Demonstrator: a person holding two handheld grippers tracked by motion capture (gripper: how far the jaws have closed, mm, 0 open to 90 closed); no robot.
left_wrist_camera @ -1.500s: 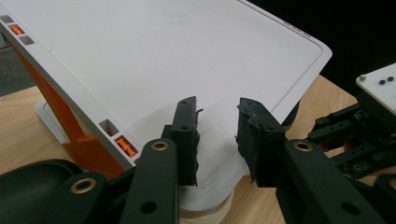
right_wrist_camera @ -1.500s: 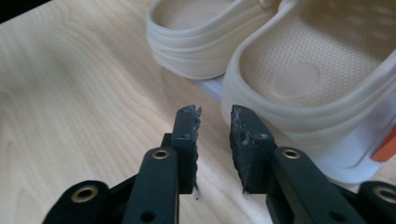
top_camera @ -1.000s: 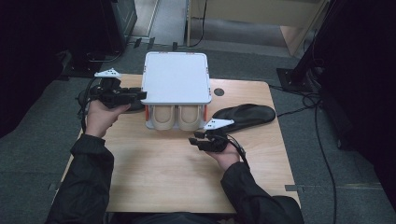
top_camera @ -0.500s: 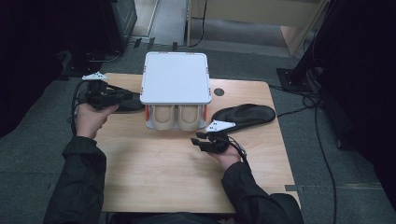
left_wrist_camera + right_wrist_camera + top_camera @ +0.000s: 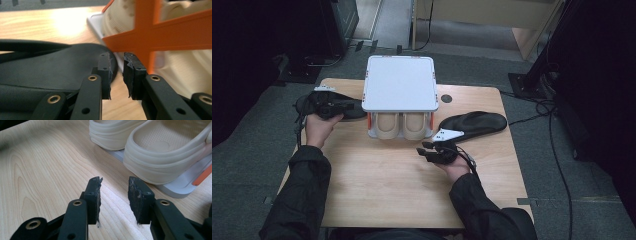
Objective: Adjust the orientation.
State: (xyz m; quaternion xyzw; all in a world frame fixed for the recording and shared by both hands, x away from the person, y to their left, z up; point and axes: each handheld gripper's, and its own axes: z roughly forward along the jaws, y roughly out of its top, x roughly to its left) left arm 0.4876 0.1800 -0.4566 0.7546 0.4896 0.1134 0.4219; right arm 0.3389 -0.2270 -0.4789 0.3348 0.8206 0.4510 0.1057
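A white-lidded rack (image 5: 399, 82) with an orange frame (image 5: 160, 35) holds two cream clogs (image 5: 162, 152) on its lower shelf. To its left a black insole (image 5: 357, 113) lies flat on the table. My left gripper (image 5: 353, 106) sits low over the insole (image 5: 50, 67), tips by its end near the rack. Its jaws have just been closing and stand a narrow gap apart (image 5: 117, 66), with nothing between them. My right gripper (image 5: 422, 149) rests in front of the clogs, open over bare wood (image 5: 114, 187).
A second black insole (image 5: 477, 122) lies to the right of the rack. The rack's white base (image 5: 175, 188) juts out under the clogs. A round cable hole (image 5: 446, 98) is in the tabletop behind. Cables run over the floor at right.
My left gripper has come down from beside the rack's lid to the insole on the table, and its jaws have narrowed. The right gripper has kept still.
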